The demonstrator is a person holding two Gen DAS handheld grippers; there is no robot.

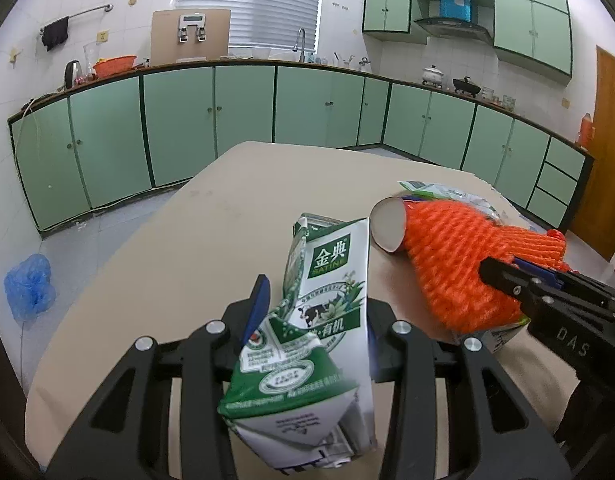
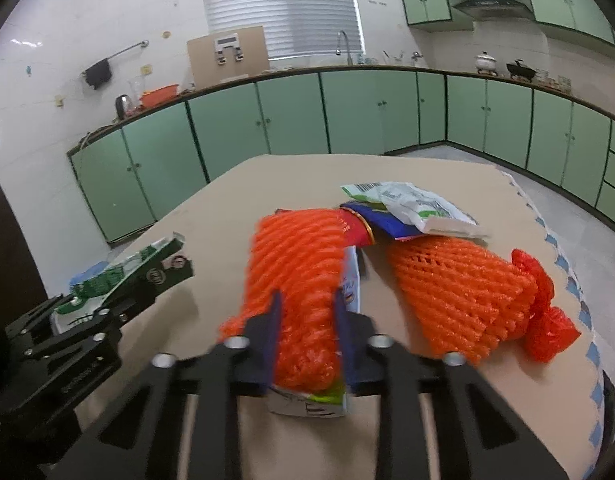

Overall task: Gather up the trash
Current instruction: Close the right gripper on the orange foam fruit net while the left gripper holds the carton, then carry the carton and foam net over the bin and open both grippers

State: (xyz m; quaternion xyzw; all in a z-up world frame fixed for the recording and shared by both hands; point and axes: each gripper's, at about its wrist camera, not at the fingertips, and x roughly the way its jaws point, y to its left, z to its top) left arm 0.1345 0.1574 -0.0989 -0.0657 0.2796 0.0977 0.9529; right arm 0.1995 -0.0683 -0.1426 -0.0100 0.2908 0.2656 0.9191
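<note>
Left claw (image 1: 313, 316): we grip a crushed milk carton (image 1: 327, 280), lifted clear for disposal. Right claw (image 2: 305, 312): we pinch an orange foam net (image 2: 295, 264) over a small box. More wrappers (image 2: 411, 204) wait on the table (image 2: 211, 232).

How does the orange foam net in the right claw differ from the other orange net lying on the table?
The held net is squeezed between the right claw; the other net lies free on the table. The held net lies over a carton; the other lies flat beside a red bag. Both are orange foam mesh.
</note>
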